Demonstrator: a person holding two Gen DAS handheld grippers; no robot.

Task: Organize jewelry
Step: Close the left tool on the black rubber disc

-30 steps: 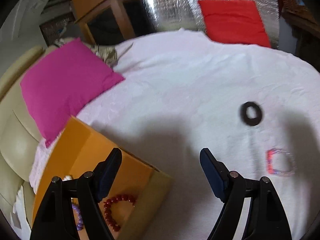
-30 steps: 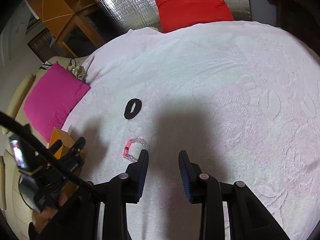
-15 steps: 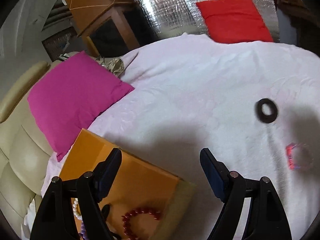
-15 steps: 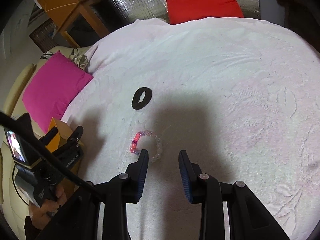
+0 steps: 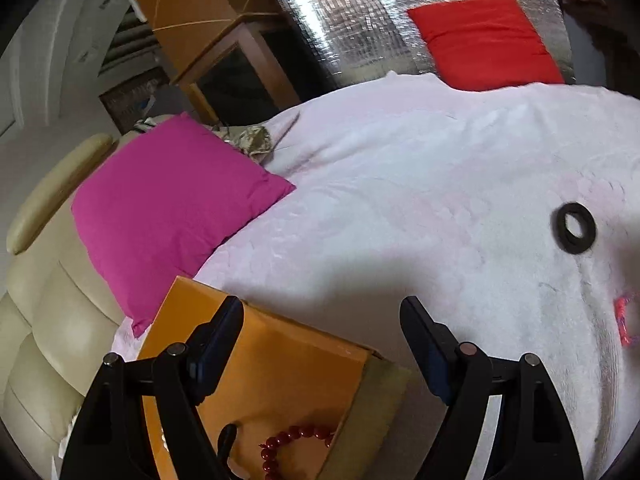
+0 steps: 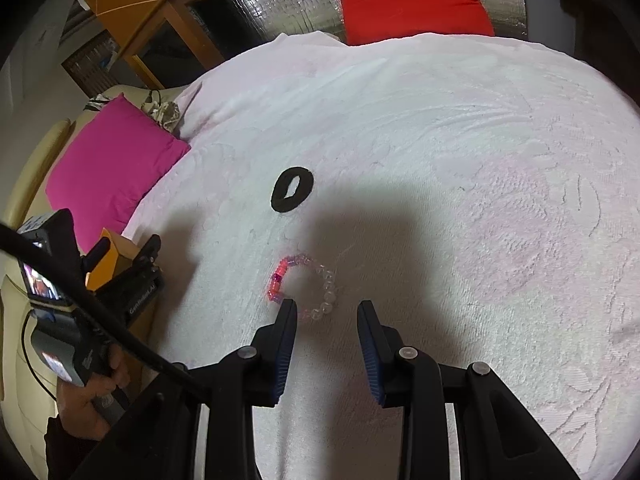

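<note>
A pink and clear bead bracelet (image 6: 306, 286) lies on the white bedspread (image 6: 440, 160), just ahead of my right gripper (image 6: 327, 312), which is open and empty; its left fingertip sits at the bracelet's near edge. A black ring-shaped band (image 6: 292, 195) lies farther out. My left gripper (image 5: 322, 316) is open and empty above an orange box (image 5: 264, 360) that holds a red bead bracelet (image 5: 292, 446). The black band (image 5: 574, 234) and the pink bracelet (image 5: 622, 320) show at the right of the left wrist view.
A magenta pillow (image 5: 168, 208) lies left of the box on a cream couch (image 5: 36, 320). A red cushion (image 6: 408, 0) leans on silver foil at the back. A wooden cabinet (image 5: 224, 40) stands at the back left. The left gripper and hand (image 6: 88, 320) appear in the right wrist view.
My right gripper has moved forward to the pink bracelet, which now sits between its fingertips' line. My left gripper has drawn back over the orange box, showing more of its inside.
</note>
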